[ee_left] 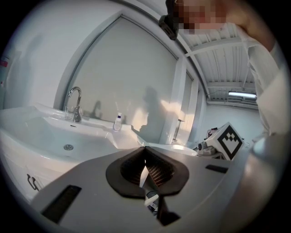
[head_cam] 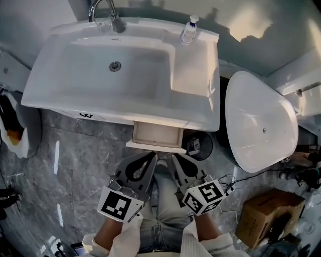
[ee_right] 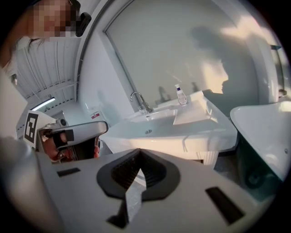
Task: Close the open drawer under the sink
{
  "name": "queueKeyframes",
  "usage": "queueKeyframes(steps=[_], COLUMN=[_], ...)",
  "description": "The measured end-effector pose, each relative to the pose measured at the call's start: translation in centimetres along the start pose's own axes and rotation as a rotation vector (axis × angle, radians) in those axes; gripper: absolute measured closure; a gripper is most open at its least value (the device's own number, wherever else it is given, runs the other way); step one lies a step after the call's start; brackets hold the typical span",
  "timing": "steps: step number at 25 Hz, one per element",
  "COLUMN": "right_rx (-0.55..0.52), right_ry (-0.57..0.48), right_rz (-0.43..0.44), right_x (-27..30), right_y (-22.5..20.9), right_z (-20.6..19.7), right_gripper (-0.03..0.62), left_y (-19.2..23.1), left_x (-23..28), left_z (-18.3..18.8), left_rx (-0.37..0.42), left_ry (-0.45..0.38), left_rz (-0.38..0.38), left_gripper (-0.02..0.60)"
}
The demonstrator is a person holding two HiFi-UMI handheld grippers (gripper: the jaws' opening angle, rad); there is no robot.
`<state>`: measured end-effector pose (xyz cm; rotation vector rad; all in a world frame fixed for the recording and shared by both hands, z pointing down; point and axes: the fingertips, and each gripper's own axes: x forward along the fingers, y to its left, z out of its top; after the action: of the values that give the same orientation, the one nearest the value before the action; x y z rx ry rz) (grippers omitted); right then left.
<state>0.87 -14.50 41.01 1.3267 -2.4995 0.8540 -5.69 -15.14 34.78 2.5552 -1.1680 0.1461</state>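
Note:
The drawer (head_cam: pixel 156 135) sticks out, open, from under the front of the white sink (head_cam: pixel 100 83); its pale front edge faces me. My left gripper (head_cam: pixel 151 157) hangs just in front of that edge, slightly left of its middle, jaws together and empty. My right gripper (head_cam: pixel 175 159) is beside it, to the right, also shut with nothing held. Whether either tip touches the drawer I cannot tell. In the left gripper view the shut left gripper (ee_left: pixel 145 148) points over the sink (ee_left: pixel 54 136). In the right gripper view the right gripper (ee_right: pixel 138 150) points at the sink (ee_right: pixel 182 129).
A faucet (head_cam: pixel 108 15) and a soap bottle (head_cam: pixel 189 30) stand on the sink's back rim. A white oval fixture (head_cam: pixel 258 123) is close on the right, with a dark round bin (head_cam: pixel 198 145) between it and the drawer. A cardboard box (head_cam: pixel 268 216) sits lower right, another bin (head_cam: pixel 15 128) far left.

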Motion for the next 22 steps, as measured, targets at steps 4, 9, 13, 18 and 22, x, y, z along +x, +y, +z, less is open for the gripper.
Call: queueKeyframes(steps=[4, 9, 13, 18, 22], right_rx=[-0.01, -0.041, -0.048, -0.047, -0.071], right_ry=[0.006, 0.031, 0.034, 0.051, 0.068], right_rz=[-0.038, -0.072, -0.11, -0.135, -0.134], right_x=[0.5, 1.6, 2.2, 3.2, 4.3], right_y=[-1.1, -2.3, -3.6, -5.1, -5.7], right_z=[-2.3, -5.8, -8.3, -11.1, -13.0], right_gripper=[0.585, 0.585, 0.585, 0.585, 0.585], left_y=[0.4, 1.2, 1.6, 2.2, 2.7], left_x=[0.7, 1.4, 2.0, 2.7, 3.2], left_z=[-2.5, -6.2, -9.4, -13.4, -16.4], left_rx=[-0.012, -0.022, -0.029, -0.026, -0.022], left_ry=[0.029, 0.062, 0.09, 0.131, 0.155], left_rz=[-0.003, 0.002, 0.009, 0.017, 0.02], left_gripper=[0.566, 0.566, 0.566, 0.566, 0.566])
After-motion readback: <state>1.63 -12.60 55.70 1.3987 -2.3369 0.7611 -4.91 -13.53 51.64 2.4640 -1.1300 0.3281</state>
